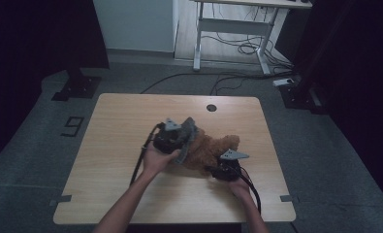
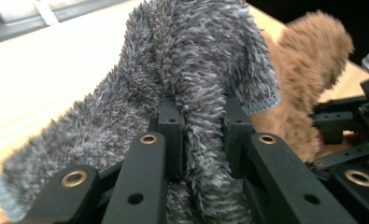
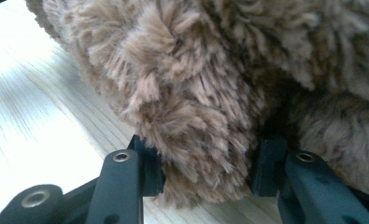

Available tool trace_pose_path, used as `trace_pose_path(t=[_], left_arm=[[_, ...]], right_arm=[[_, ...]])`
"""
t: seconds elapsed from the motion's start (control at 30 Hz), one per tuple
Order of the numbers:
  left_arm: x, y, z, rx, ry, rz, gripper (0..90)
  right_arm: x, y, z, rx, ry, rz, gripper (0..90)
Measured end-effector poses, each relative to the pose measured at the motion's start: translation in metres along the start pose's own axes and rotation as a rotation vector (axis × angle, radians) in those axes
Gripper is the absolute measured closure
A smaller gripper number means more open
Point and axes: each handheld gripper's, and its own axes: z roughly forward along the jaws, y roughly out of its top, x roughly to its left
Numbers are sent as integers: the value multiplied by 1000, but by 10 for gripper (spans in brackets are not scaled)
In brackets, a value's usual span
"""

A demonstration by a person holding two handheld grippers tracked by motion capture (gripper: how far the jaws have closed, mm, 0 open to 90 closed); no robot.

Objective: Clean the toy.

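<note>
place: probably lab | cues: desk frame (image 1: 232,29), floor cables (image 1: 237,48)

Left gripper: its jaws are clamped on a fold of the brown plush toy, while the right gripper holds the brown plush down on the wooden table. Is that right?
Not quite. The left gripper is clamped on a fold of the grey fuzzy cloth, not the brown plush toy; the left gripper view shows grey pile pinched between its jaws. The rest stands: the right gripper holds the brown plush on the wooden table.
</note>
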Motion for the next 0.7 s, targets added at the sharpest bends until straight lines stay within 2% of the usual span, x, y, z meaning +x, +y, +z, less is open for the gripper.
trace_pose_path(t=[0.07,0.1,0.13,0.2,0.23,0.33,0.47,0.53,0.57,0.7], left_arm=[[-4,1,7,-4,31,18,747],[-1,0,7,-1,30,9,747],[3,-1,6,3,36,2,747],[13,-7,2,28,86,13,747],[20,-12,0,38,91,11,748],[35,-27,-10,29,68,-9,749],[44,-40,-28,8,117,2,748],[57,-48,-37,8,135,-26,748],[66,-54,-41,12,136,-58,748],[85,-76,-44,32,143,-126,749]], right_arm=[[-1,0,0,3,0,6,563],[-2,0,-1,4,1,13,563],[-2,0,-1,4,3,13,563],[-2,0,-1,4,2,-1,564],[-1,0,0,3,1,-3,564],[0,0,0,1,0,-10,564],[0,0,0,6,-2,-9,566],[0,0,0,6,1,-5,566],[0,0,0,6,1,-6,567],[0,0,1,8,-3,-11,570]])
